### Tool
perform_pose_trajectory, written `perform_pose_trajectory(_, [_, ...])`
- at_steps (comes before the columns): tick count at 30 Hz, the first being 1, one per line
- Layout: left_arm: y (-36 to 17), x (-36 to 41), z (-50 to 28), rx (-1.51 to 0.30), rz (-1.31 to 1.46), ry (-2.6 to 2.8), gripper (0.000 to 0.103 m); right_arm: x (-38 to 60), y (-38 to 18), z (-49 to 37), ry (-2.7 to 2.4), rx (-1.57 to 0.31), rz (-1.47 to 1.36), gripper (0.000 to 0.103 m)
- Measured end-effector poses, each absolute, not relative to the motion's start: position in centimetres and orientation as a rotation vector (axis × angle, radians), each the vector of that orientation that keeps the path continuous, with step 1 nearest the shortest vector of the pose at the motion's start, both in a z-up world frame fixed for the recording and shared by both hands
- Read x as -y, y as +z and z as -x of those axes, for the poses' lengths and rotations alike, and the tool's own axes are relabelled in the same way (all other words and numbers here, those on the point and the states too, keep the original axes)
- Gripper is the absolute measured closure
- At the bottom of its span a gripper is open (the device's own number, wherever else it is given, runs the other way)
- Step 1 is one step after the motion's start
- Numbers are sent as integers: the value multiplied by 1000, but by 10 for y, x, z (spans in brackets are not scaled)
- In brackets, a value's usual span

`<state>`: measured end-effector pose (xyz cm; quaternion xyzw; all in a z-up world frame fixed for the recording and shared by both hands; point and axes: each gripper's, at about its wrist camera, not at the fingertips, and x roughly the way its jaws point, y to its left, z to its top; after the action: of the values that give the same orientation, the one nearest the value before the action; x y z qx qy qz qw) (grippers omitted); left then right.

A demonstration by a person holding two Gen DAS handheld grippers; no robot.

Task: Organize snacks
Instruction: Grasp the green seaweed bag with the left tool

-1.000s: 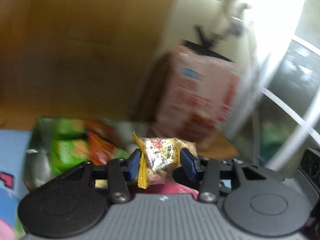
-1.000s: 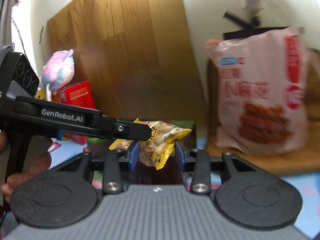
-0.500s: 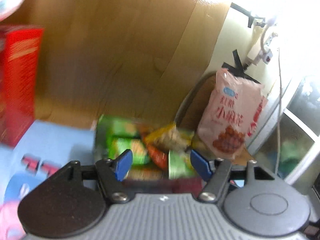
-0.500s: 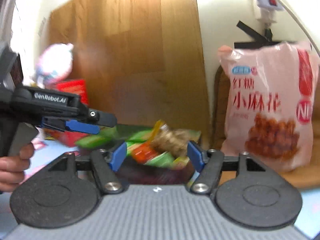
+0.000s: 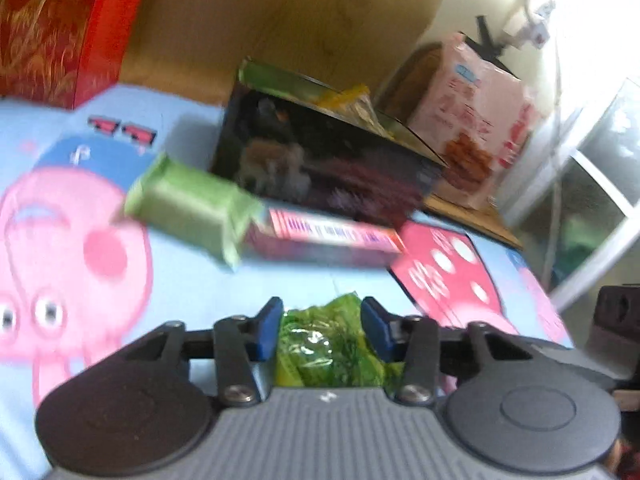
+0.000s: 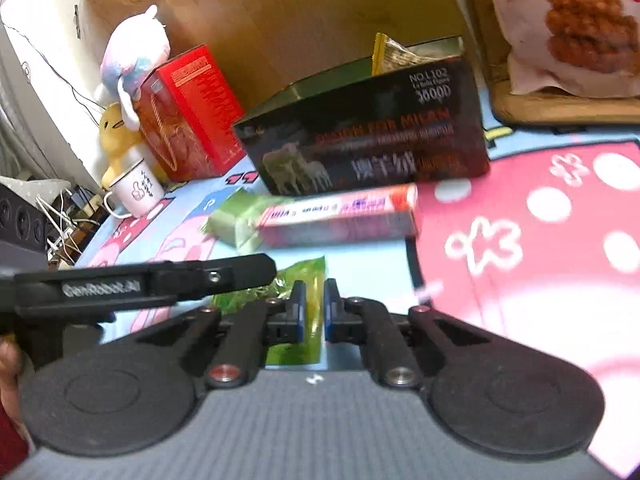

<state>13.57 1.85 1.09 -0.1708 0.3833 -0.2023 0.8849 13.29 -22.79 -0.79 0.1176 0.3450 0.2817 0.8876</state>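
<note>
The green snack packet is crinkly, glossy film. The dark box at frame centre looks like shiny printed card, the red box likewise. Behind them stands matt brown wood-grain board. The printed cloth looks soft and matt.

A long carton lies before the open box, a wrapped packet touching its left end.
</note>
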Motion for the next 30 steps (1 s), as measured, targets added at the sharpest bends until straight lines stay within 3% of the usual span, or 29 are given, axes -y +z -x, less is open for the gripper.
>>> perform_pose_trajectory(8, [2,-19,-34,-703,218,-481,66,213,-13,-26,623,-621,-110,88])
perform_pose_trajectory(10, [0,-19,-12,-663,163,-486,65,210,-14,0,626,-581,-83,83])
perform_pose_trajectory(16, [8,-31,3,-679,184,-469,52,210,-8,13,669,-560,-91,50])
perform_pose_trajectory(18, [11,-41,6,-689,212,-445,32,208,-6,14,673,-555,-49,34])
perform_pose_trajectory(19, [12,-46,8,-690,226,-440,29,206,-7,18,681,-554,-14,32])
perform_pose_trajectory(25, [5,-54,12,-728,310,-511,32,183,-16,23,695,-535,168,30])
perform_pose_trajectory(30, [2,-29,5,-715,304,-558,44,172,-18,22,714,-494,206,47])
